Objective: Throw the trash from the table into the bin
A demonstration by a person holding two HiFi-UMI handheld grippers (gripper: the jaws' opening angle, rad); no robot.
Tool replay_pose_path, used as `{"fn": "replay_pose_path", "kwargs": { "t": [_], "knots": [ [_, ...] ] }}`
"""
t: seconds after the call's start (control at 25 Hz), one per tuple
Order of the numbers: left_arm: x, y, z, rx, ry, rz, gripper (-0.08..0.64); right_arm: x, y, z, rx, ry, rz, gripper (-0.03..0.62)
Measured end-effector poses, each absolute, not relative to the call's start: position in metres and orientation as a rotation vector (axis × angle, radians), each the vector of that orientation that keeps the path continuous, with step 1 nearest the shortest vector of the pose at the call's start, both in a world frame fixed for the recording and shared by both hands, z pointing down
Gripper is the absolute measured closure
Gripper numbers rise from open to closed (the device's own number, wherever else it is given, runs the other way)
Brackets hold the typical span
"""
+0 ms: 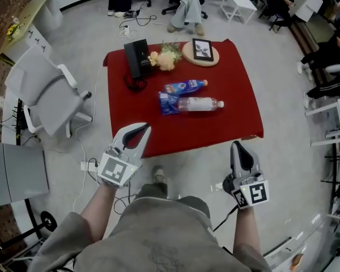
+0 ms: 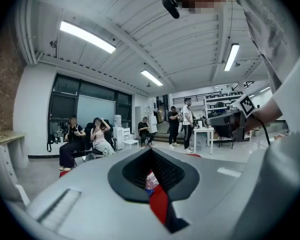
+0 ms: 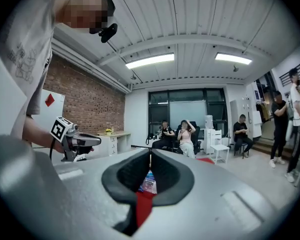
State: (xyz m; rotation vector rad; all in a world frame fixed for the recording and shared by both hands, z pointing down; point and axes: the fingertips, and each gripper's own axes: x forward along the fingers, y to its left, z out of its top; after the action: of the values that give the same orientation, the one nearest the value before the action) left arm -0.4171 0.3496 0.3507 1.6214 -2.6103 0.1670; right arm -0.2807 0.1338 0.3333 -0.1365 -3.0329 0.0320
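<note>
Approach step: nothing picked off the table point(image 1: 241, 115) yet.
L gripper point(image 1: 140, 129) & R gripper point(image 1: 239, 147) both closed tight, empty; next, open one over the clear bottle point(image 1: 199, 103).

Office space: swivel chair point(image 1: 45, 92), desks point(image 1: 27, 22)

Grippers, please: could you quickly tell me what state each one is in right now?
Left gripper: closed, jaws together, holding nothing.
Right gripper: closed, jaws together, holding nothing.
</note>
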Motion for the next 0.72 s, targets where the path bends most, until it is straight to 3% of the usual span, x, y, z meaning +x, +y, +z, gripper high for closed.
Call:
{"fn": "replay_pose_path", "kwargs": {
  "t": [0.72],
  "knots": [
    [-0.428, 0.334, 0.344, 1.475, -2.692, 0.147, 0.552, -0.324, 0.123, 0.334, -0.38, -2.982, -0.081, 0.569]
  ]
}}
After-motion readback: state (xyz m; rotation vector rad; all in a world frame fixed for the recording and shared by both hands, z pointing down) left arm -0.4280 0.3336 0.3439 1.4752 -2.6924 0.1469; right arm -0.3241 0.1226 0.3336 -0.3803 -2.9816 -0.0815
